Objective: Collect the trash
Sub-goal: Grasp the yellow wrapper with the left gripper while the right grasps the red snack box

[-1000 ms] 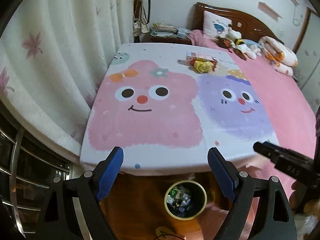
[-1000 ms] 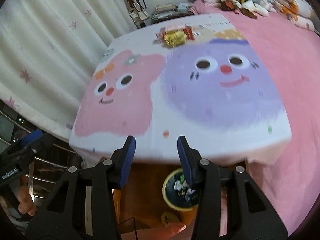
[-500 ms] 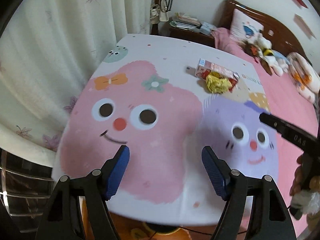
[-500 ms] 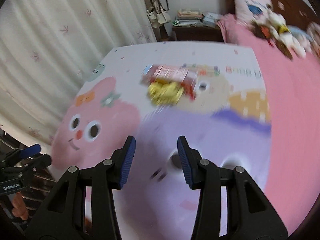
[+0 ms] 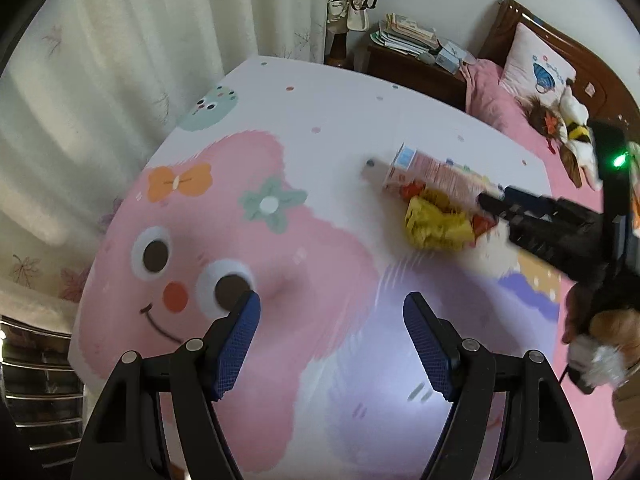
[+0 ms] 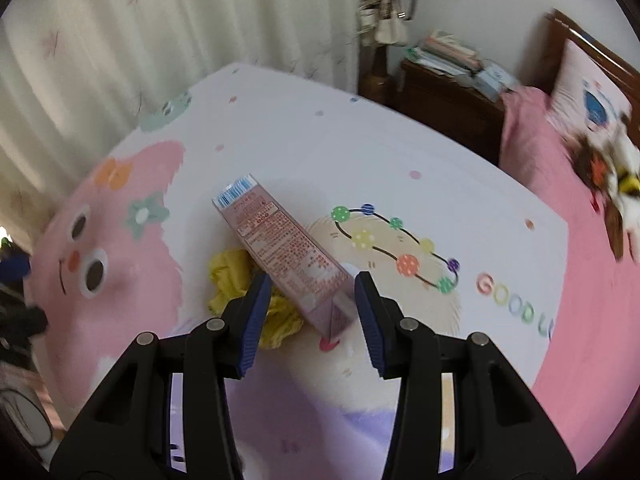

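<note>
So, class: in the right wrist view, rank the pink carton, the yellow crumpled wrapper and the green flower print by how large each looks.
1. pink carton, clearly largest.
2. yellow crumpled wrapper, though the carton and the right gripper hide part of it.
3. green flower print, smallest, but also farther from the camera.

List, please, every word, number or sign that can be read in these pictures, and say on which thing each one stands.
"GOOD", then a cut-off "L": coloured letters printed on the white cartoon bedsheet.
Long pink rectangular drink carton: dense red print and a blue barcode-like strip, too small to read.
White pillow with a blue picture: no readable text.
Nothing else can be read.
</note>
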Demonstrator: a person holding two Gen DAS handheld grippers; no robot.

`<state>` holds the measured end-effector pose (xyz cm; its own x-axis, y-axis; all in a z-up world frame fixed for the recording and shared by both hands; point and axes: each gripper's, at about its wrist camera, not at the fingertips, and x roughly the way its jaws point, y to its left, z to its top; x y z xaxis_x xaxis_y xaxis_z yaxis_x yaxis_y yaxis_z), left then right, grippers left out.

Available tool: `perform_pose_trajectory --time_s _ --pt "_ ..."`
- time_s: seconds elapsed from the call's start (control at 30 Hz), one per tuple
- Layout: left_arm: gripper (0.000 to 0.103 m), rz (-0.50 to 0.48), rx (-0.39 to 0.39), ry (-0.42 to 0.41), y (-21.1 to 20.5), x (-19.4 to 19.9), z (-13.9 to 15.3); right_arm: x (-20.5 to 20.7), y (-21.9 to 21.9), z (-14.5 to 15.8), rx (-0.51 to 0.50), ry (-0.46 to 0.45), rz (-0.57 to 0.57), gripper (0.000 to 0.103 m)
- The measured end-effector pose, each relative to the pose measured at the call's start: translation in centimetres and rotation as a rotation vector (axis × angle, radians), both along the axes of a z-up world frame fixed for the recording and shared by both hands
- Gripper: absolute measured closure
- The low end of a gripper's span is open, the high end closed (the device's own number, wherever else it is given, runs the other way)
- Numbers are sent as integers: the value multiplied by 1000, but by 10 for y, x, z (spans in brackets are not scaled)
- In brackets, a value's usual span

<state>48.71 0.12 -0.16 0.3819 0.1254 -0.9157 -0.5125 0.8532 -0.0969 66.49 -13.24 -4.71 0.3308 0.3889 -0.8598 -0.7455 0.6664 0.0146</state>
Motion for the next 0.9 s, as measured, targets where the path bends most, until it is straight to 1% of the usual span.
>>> perform_pose_trajectory --time_s 0.03,0.13,0.27,0.33,0.4,0.5,0.67,0.77,0.8,0.83,0.9 --pt "27 9 -4 0 0 9 -1 2 3 -4 -7 9 22 62" --pt "27 31 -22 3 2 29 -4 6 8 -11 -13 -13 93 60" --pt "27 50 -62 15 2 52 -13 9 15 -16 -24 -44 155 53" --pt "27 52 -80 22 1 61 -19 14 16 -18 -25 -39 172 50" --pt "27 44 -98 35 -4 74 -27 22 18 -20 -35 -22 182 50" --pt "27 29 -106 58 -10 95 -38 35 14 -30 -55 42 182 50" --pt "27 31 -137 86 -15 126 -56 47 -1 -34 21 95 159 49" --pt "27 67 -172 111 -13 141 -72 51 -8 -37 62 111 148 48" --pt "27 97 -190 120 -11 146 -80 52 -11 -36 70 109 145 48" --pt "32 113 -206 120 -7 148 -84 55 -16 -36 84 116 134 48" --pt "32 165 -262 132 1 152 -98 62 -25 -37 110 156 98 48"
